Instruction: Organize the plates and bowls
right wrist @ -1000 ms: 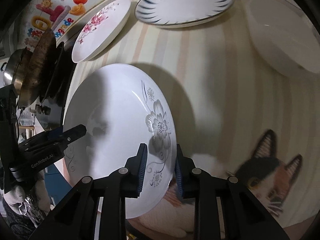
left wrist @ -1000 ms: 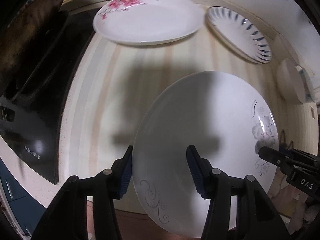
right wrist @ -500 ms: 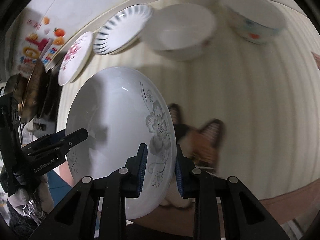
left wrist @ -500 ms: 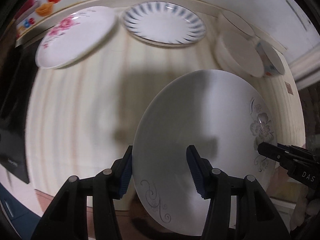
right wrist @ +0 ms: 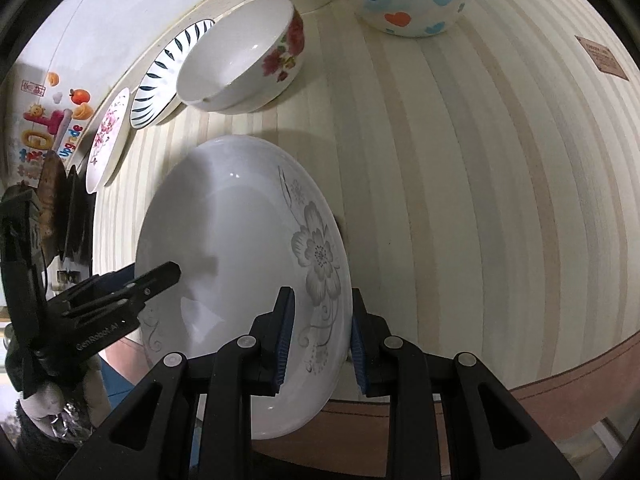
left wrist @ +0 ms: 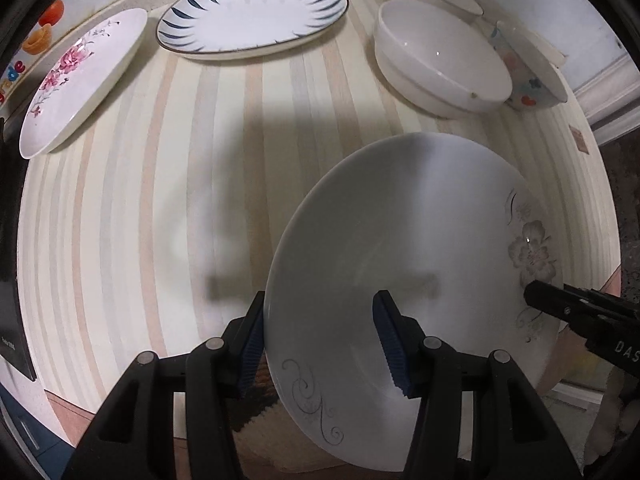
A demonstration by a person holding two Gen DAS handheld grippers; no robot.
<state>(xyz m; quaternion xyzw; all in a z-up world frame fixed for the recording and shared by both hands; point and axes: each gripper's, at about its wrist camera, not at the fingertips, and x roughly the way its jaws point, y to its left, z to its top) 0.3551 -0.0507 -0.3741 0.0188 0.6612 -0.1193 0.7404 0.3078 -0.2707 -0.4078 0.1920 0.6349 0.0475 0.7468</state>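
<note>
Left gripper (left wrist: 320,340) and right gripper (right wrist: 318,340) each clamp the plate's (left wrist: 400,240) rim above the table (left wrist: 160,200); uneven pull risks slip, chipped rim.

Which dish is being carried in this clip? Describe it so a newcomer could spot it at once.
Over the near edge of the striped counter, both grippers clamp opposite rims of one large white plate. Unlike the pink-flowered plate and blue-leaf plate lying by the back wall, it bears a grey flower and grey scrolls.
</note>
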